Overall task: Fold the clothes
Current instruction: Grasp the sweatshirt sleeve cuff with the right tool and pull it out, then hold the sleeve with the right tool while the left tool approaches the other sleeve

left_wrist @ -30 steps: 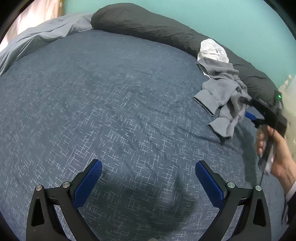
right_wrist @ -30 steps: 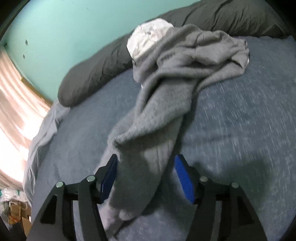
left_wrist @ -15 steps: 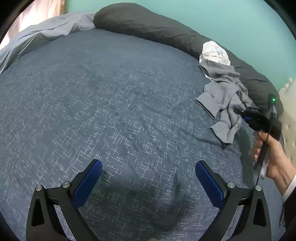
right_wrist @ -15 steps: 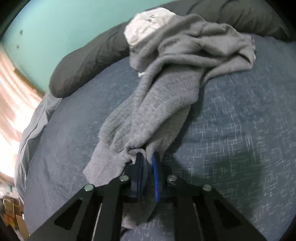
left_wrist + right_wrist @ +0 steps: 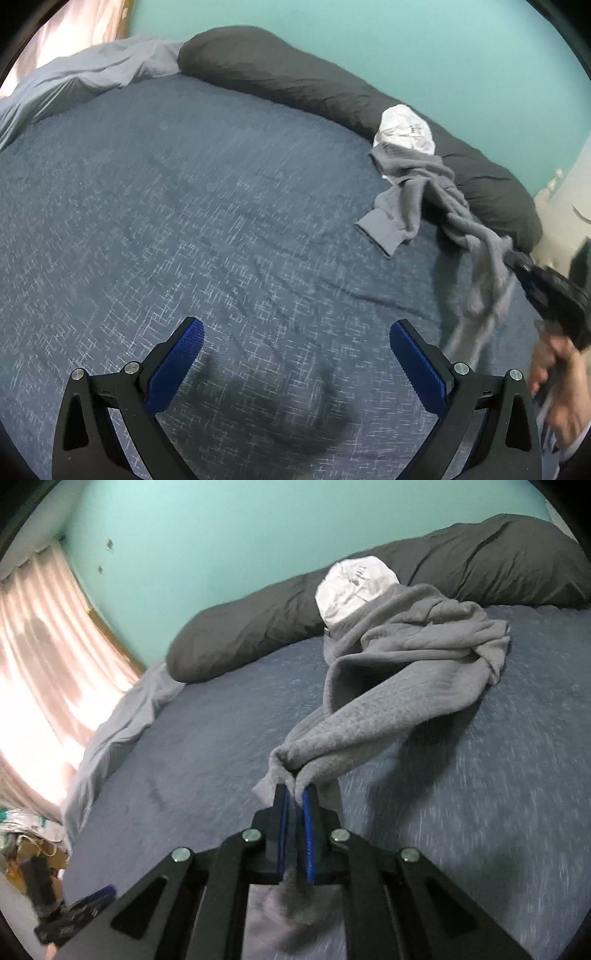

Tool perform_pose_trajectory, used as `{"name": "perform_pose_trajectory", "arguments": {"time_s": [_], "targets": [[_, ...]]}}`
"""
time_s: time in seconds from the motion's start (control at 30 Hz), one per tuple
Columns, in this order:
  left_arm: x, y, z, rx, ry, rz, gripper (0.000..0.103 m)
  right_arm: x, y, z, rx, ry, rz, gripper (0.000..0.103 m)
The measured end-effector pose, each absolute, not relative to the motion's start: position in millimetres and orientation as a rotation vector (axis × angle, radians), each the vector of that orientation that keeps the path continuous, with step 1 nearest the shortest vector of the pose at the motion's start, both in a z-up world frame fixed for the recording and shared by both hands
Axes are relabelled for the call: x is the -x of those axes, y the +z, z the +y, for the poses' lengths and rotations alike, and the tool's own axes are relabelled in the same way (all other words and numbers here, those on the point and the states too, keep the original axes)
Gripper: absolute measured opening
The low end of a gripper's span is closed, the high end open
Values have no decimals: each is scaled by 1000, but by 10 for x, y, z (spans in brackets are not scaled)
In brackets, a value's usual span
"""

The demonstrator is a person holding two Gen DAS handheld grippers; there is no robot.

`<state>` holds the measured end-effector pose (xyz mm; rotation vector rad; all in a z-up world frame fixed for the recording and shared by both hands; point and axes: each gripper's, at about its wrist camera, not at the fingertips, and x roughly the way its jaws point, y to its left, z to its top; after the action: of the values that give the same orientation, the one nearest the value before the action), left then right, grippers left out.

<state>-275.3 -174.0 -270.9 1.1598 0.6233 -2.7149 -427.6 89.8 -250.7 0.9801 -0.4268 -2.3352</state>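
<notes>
A grey fleece garment [image 5: 399, 672] lies bunched on the blue bed cover, its far end against the dark bolster. My right gripper [image 5: 294, 794] is shut on a pulled-up fold of it, and the cloth stretches taut from the heap to the jaws. In the left wrist view the same garment [image 5: 417, 192] lies at the right, with the right gripper [image 5: 517, 264] holding its lifted end. My left gripper [image 5: 295, 354] is open and empty above bare bed cover, well left of the garment. A white cloth [image 5: 354, 587] sits at the garment's far end.
A long dark grey bolster [image 5: 295, 85] runs along the teal wall at the bed's far edge. A light blue sheet [image 5: 74, 81] is crumpled at the far left corner. A curtained window [image 5: 40, 657] is to the left. Clutter lies on the floor beside the bed [image 5: 26, 845].
My right gripper closed on the grey garment and has lifted and pulled it back toward me, stretching it out. My left gripper stayed open above the cover.
</notes>
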Motion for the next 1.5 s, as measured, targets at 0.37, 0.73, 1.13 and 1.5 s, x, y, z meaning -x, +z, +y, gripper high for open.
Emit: {"name": "perform_pose_trajectory", "arguments": {"time_s": [0.37,0.73,1.13,1.5], "targets": [[2552,-2590,-1702,-1152,-2736,652,103,2629,-2383,1244,-1003,-2127,-555,7],[2586,-2587,-1714,-1148,-2739,674,103,2395,-2812,1731,-1240,-2262,-529,13],[2683,-2753,-1695,-1205,-2709,653,103,2383,-2589,1939,-1186,-2464,-405,21],[2894,-3017,-1714,-1277,-2659,566,103,2728,-2676,1825,-1136,-2418,-469,32]]}}
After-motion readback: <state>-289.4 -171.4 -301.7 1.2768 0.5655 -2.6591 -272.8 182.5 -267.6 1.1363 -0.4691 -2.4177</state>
